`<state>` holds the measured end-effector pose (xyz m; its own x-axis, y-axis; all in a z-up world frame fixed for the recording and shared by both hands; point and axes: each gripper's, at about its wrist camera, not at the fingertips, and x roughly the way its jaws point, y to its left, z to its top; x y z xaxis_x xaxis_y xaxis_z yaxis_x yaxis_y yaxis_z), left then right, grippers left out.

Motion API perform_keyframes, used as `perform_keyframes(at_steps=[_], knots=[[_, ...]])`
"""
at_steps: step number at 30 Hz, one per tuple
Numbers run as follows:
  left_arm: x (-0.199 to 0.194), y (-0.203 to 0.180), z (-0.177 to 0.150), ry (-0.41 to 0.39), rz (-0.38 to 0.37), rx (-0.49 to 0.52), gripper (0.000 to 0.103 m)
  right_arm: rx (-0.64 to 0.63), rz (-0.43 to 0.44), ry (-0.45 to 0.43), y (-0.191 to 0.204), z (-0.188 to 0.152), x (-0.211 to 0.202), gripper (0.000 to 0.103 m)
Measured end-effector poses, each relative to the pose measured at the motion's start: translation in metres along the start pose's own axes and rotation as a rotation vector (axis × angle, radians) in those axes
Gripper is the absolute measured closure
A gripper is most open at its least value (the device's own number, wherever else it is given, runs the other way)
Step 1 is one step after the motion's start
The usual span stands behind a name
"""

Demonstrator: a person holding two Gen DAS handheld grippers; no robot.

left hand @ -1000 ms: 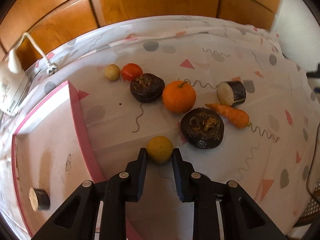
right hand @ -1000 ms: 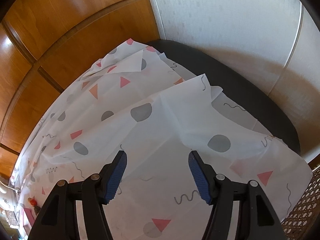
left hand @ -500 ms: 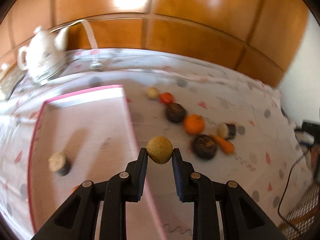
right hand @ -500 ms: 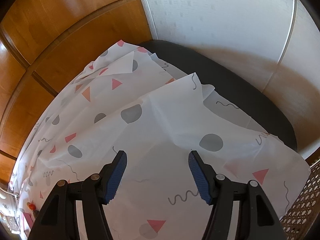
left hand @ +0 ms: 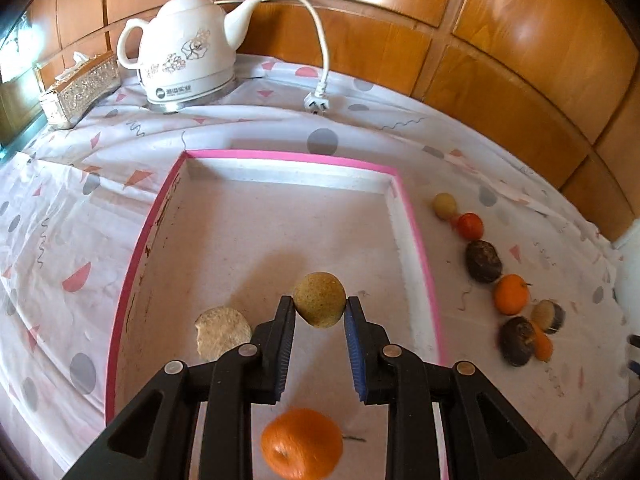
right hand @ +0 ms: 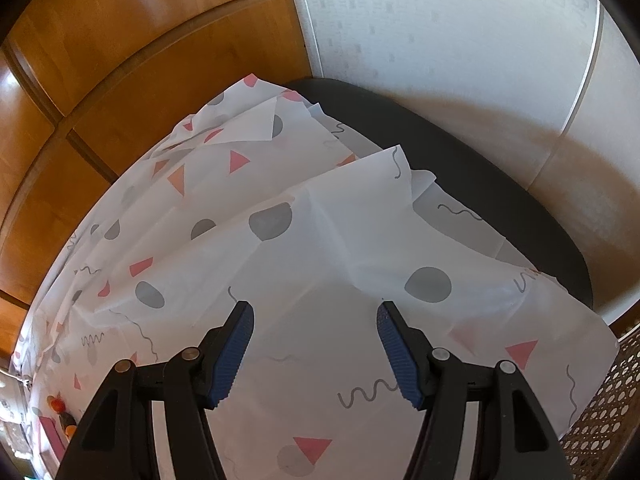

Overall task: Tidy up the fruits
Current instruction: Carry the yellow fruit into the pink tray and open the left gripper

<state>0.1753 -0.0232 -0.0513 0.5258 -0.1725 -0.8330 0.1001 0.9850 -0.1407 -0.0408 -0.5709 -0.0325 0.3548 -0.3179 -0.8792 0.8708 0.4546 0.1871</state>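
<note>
Wood panelling runs behind a table draped in a white cloth printed with pink triangles, grey dots and squiggles. At the back of it stand a white kettle with a flower print, its cord and plug lying loose on the cloth, and a glittery tissue box to the left of the kettle.

A shallow pink-rimmed tray lies in the middle of the left wrist view. The left claw is clenched on a yellow-brown ball-shaped fruit, held above the tray's floor – both pads press its sides. Inside the tray sit a pale round slice, just left of the claw's fingers, and an orange, seen low in the frame between the claw's arms.

Right of the tray, on the cloth, a loose row of pieces runs from far to near: a small yellowish ball, a red fruit touching it, a dark brown piece, a second orange, a dark-skinned slice with a pale face, another dark brown piece and a carrot lying against it.

The right claw hangs released – its blue pads wide apart with nothing between them – over a bare, rumpled stretch of the same cloth, near a dark table edge and a pale wall.
</note>
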Motion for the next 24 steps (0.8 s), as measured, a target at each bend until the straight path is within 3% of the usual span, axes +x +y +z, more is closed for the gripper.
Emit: perform_keyframes(at_steps=[6,11,15,24], knots=[[0.003,0.01,-0.005,0.007,0.019,-0.025,0.075,-0.004,-0.007,0.0,0.001,0.0,0.001,0.038],[-0.007,0.014,-0.012,-0.013,0.021,-0.049,0.064,-0.01,-0.015,0.002,0.001,-0.001,0.002,0.038],[-0.023,0.014,-0.02,-0.04,0.03,-0.056,0.064,-0.011,-0.017,0.005,0.001,-0.001,0.002,0.038],[-0.059,0.025,-0.037,-0.125,0.068,-0.065,0.05,-0.061,-0.014,0.011,0.011,-0.004,0.004,0.038]])
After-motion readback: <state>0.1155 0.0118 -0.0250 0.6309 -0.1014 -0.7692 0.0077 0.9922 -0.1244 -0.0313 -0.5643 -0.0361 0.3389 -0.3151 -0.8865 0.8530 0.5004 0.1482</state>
